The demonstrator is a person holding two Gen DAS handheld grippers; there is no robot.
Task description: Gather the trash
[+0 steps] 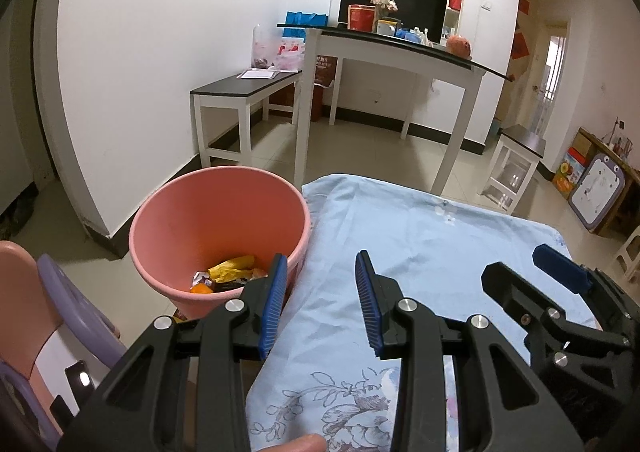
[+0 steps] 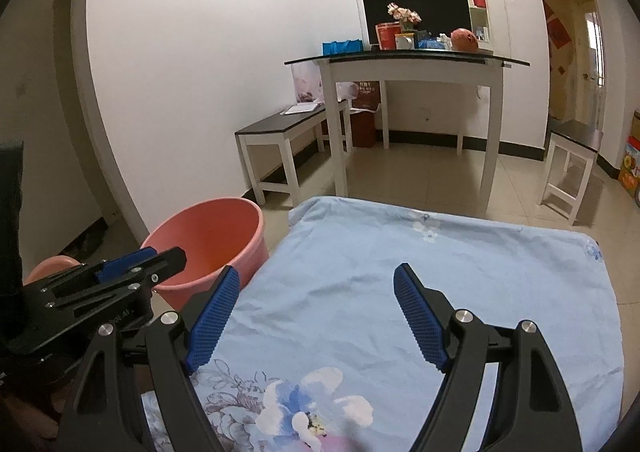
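You held your left gripper [image 1: 322, 304] low over the left edge of the blue floral cloth [image 1: 432, 248], its blue pads [image 1: 276, 304] spread apart and empty, one finger overlapping the near rim of the pink bucket [image 1: 180, 220]. The tool pointed forward and slightly down, level rather than rolled. The bucket stood on the floor just beside the cloth's far left corner, and the trash [image 1: 228, 274], yellow, orange and silvery wrappers, lay in its bottom.

Your right gripper [image 2: 318, 316] sat beside the left one, over the near half of the cloth, released as well, its jaws wide with nothing between them. In the left view it showed at the cloth's right edge [image 1: 560, 292], roughly level with the other tool. From the right camera, the left gripper [image 2: 132, 272] reached toward the bucket's rim [image 2: 240, 212].

Beyond the cloth's far edge stood a white table [image 2: 404, 68] and a bench [image 2: 280, 128].
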